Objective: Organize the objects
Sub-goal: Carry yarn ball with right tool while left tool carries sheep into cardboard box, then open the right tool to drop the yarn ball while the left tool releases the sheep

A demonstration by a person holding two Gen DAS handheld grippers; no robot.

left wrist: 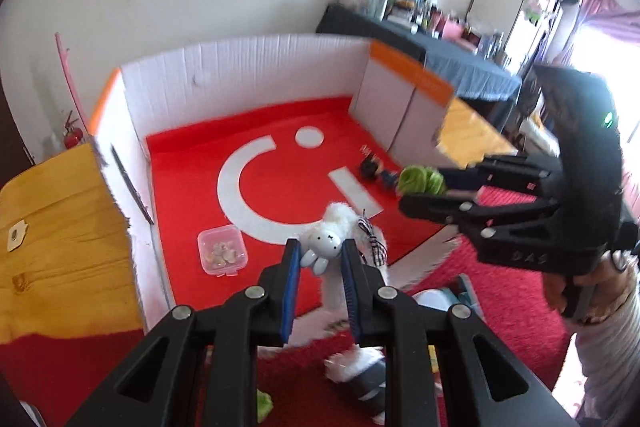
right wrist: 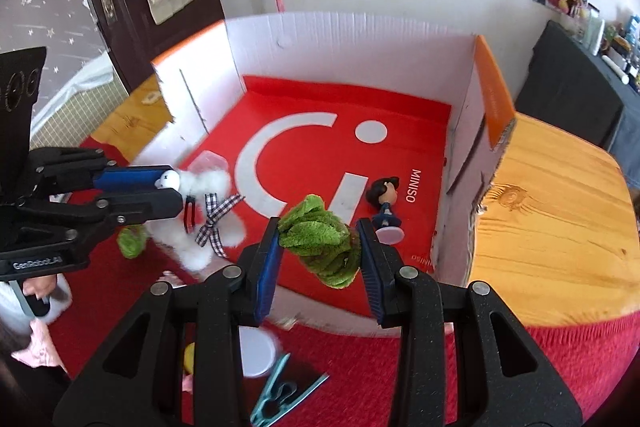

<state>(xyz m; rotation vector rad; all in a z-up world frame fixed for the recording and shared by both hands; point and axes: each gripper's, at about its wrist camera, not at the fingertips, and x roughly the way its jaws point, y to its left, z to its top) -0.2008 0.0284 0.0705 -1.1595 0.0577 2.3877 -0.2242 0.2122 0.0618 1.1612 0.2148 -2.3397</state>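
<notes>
Left gripper [left wrist: 320, 259] pinches the white plush toy [left wrist: 326, 247] above the box's near edge. Right gripper [right wrist: 318, 251] clamps the green plush [right wrist: 320, 243] over the red-floored cardboard box [right wrist: 360, 31], which contains a figurine [right wrist: 386, 199] and a clear plastic case [left wrist: 222, 251].

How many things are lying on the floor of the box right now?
2: a clear plastic case near the left wall, and a small doll figure near the right wall. Others may be hidden.

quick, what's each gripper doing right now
Left gripper: shut on the white plush bunny.
Right gripper: shut on the green plush lettuce.
</notes>
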